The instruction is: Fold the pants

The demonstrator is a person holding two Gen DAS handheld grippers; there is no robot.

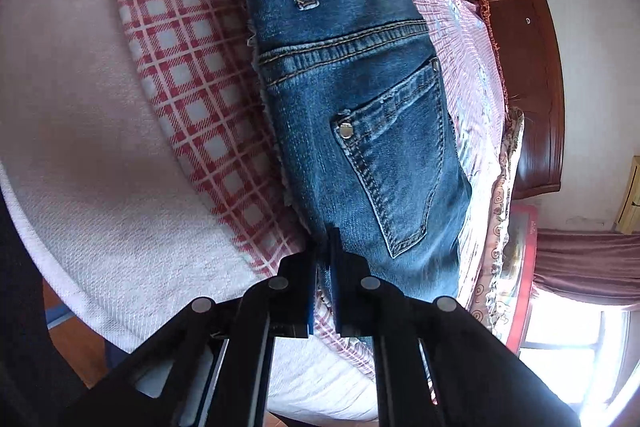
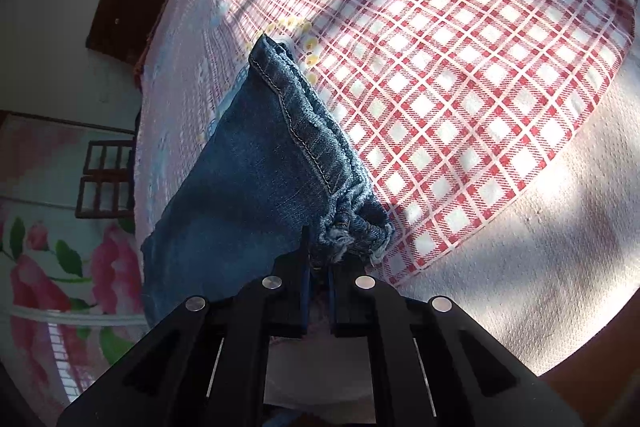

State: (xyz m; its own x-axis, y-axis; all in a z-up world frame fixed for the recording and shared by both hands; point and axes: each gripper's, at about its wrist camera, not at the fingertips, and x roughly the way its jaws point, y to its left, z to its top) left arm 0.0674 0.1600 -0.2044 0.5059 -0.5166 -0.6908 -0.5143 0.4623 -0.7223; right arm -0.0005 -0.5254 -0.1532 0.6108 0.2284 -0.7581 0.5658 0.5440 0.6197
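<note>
Faded blue jeans point(image 1: 352, 99) lie folded, both grippers point(image 1: 325, 247) point(image 2: 318, 259) pinching denim; only the left view shows the riveted pocket point(image 1: 396, 163).

Hard sunlight, deep shadows, fisheye warping

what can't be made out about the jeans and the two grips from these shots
- Left wrist view: the blue denim jeans run off the top edge, so the waistband's end is cut off.
- Left wrist view: the left tongs are shut on the denim edge; their black fingers hide the layers pinched.
- Right wrist view: the right tongs cover the frayed hem they clamp.
</note>
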